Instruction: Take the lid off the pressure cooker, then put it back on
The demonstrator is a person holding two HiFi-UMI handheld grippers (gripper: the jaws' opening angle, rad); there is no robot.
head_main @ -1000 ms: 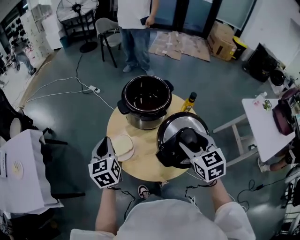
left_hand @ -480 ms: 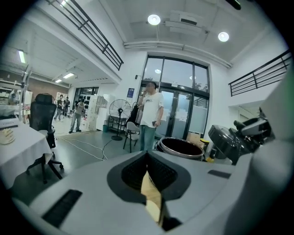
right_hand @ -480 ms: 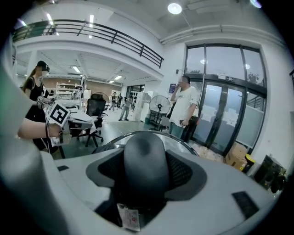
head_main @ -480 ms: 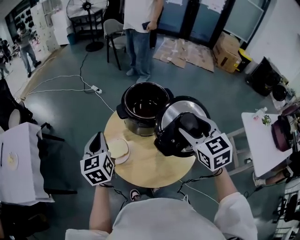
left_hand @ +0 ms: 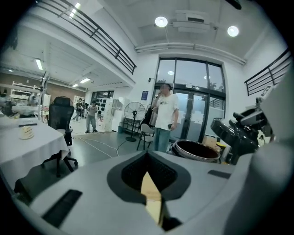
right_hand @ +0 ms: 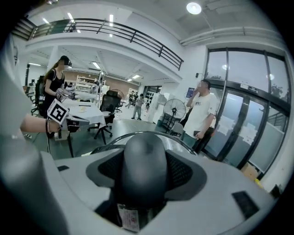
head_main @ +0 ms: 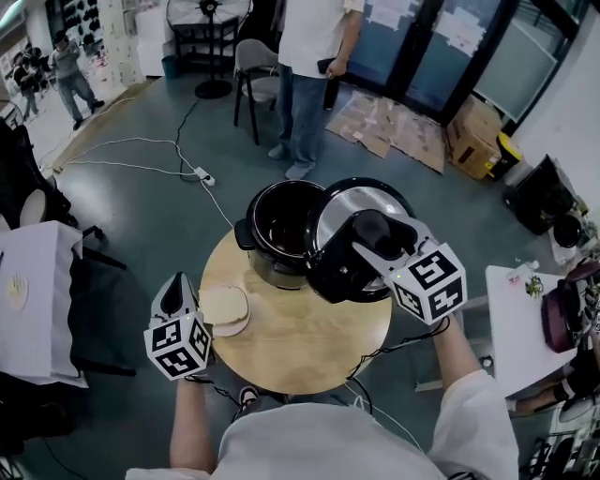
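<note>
Right tongs [head_main: 380,246]: jaws clamped on the black handle [right_hand: 140,165] of the lid [head_main: 339,217], one jaw on each side. In the right gripper view the handle fills the gap between them. The lid is clear of the table, held tilted, with its silver face up and running on ahead of the tongs inside a black rim.

Pressure cooker pot [head_main: 272,270]: just ahead and to the left of the right tongs, standing open on the round wooden table [head_main: 300,347], dark inside. In the head view the lid's left edge overlaps the pot's right rim (touching or above it, cannot tell).

Left tongs [head_main: 174,286]: jaws pressed together and gripping nothing, with only a thin tan sliver showing at the seam in the left gripper view. They hover at the table's left edge, well apart from the right tongs, with bare tabletop between the two.

Pale flat round thing [head_main: 225,309]: lies on the table just to the right of the left tongs' tips.

From the left tongs the pot's rim sits ahead and to the right. The right tongs and lid are further right again.

Far ahead of both tongs, beyond the pot, a person [head_main: 314,56] stands on the grey floor [head_main: 141,206]. A chair [head_main: 255,58] and a fan [head_main: 208,14] are to that person's left in the head view.
</note>
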